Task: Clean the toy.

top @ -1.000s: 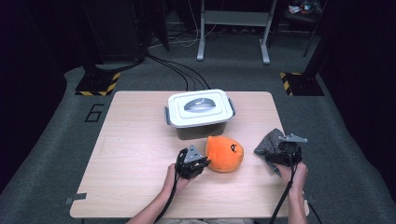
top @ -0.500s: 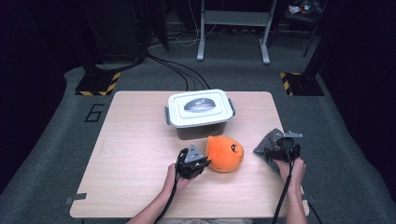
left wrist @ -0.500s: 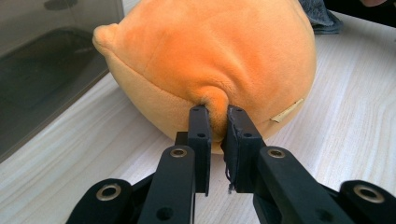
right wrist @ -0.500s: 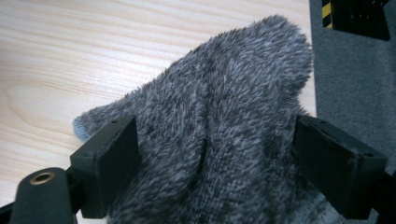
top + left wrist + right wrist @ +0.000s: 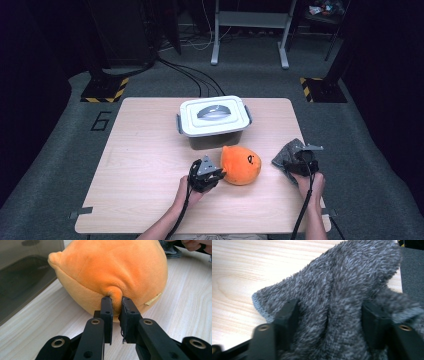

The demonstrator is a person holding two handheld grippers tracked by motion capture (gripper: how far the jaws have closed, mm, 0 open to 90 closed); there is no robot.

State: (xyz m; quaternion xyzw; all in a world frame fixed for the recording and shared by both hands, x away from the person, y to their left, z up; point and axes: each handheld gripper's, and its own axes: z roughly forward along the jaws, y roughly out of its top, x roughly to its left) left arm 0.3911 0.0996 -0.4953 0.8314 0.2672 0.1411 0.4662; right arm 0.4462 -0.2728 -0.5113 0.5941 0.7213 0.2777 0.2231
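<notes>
A pale wooden table (image 5: pixel 145 165) stands on grey floor in a dark room. Your left gripper (image 5: pixel 115 305) is clenched on a small fold of the round orange plush toy (image 5: pixel 112 275), jaws nearly together, the plush pinched between them; the toy sits at table centre, just toward 6 o'clock from the white-lidded plastic storage box (image 5: pixel 214 120). Your right gripper (image 5: pixel 329 315) has its jaws spread wide, straddling the fuzzy grey cloth (image 5: pixel 342 285) at the table's 4 o'clock edge, the pile bunched between them.
</notes>
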